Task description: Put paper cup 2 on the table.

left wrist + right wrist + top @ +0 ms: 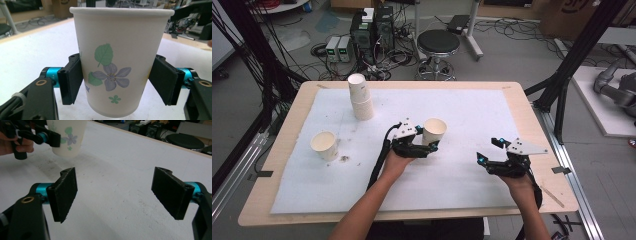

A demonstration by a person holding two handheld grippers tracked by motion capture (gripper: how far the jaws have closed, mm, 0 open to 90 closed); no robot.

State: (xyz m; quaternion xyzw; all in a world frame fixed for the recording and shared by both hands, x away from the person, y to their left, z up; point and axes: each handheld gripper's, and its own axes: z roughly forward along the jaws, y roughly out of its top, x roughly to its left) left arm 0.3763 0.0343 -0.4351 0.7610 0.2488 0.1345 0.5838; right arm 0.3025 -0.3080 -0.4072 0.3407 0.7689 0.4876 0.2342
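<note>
A white paper cup [120, 50] printed with a purple flower and green leaves stands upright between the pads of my left gripper [117, 82], which is shut on its lower half. From above, that cup [435, 129] is near the middle of the white sheet, with the left gripper [430, 144] just behind it. The right gripper view catches the cup [67, 137] and the left gripper [40, 135] at its top left. My right gripper [113, 192] is open with bare sheet between its pads. It hovers at the right front [488, 150].
A stack of paper cups [361, 97] stands at the back left of the white sheet [472, 110]. A single open cup [325, 145] sits at the left with crumbs beside it. Beyond the table [532, 115] are a black stool [438, 42] and cabled equipment.
</note>
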